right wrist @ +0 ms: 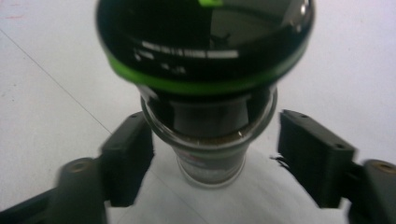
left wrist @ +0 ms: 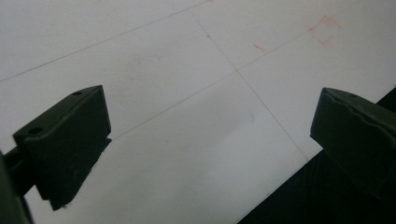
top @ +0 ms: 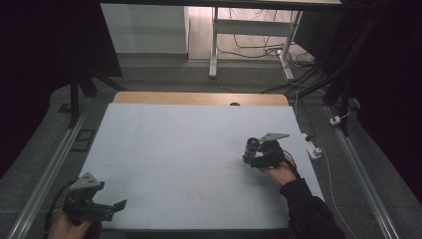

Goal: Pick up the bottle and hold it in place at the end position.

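A small glass jar (top: 251,147) with a black cap ringed in green stands upright on the white table mat (top: 189,134), right of centre. In the right gripper view the jar (right wrist: 210,93) is close up, with dark contents under the cap. My right gripper (top: 250,155) (right wrist: 212,140) is open, one jaw on each side of the jar's body; a gap shows at the right jaw. My left gripper (top: 117,206) (left wrist: 210,126) is open over the mat's near left edge with nothing between its jaws.
A faint red square mark (top: 195,195) (left wrist: 325,30) lies on the mat near the front. A wooden table strip (top: 199,98) borders the far side. A white adapter (top: 312,148) sits off the right edge. Metal rails (top: 50,169) flank the table.
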Available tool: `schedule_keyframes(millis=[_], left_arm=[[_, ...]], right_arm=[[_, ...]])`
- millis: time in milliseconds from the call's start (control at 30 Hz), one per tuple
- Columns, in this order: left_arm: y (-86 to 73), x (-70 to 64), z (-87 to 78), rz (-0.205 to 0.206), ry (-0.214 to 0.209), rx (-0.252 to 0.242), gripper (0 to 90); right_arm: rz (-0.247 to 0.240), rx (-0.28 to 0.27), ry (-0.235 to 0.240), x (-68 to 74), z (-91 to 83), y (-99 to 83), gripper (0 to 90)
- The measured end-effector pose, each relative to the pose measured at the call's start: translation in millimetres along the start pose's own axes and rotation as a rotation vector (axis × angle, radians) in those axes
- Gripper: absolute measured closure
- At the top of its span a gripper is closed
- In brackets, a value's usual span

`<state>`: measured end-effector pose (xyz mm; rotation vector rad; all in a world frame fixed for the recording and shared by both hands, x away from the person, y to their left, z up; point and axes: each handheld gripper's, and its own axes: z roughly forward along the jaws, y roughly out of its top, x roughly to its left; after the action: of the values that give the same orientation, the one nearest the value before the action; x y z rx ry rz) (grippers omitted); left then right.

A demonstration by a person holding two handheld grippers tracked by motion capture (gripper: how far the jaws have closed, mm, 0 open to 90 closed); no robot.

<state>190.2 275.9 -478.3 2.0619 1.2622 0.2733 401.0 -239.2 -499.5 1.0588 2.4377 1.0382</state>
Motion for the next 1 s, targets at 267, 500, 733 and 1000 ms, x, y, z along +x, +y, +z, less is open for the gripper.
schedule_keyframes(millis=[267,500,733,1000], left_arm=[[0.1,0.0,0.3,0.002,-0.002,0.004,0.0],[0.2,-0.1,0.6,0.002,-0.003,0.008,0.0],[0.3,0.0,0.7,0.001,-0.004,0.007,0.0],[0.3,0.4,0.6,-0.003,-0.006,0.006,0.0]], right_arm=[[-0.105,-0.009,-0.001,3.4,-1.8,1.0,52.4],[-0.110,-0.005,-0.012,5.5,-2.2,1.5,52.8],[-0.109,-0.002,-0.014,7.8,-3.8,4.0,52.8],[-0.052,-0.036,0.009,12.0,-8.8,11.7,52.9]])
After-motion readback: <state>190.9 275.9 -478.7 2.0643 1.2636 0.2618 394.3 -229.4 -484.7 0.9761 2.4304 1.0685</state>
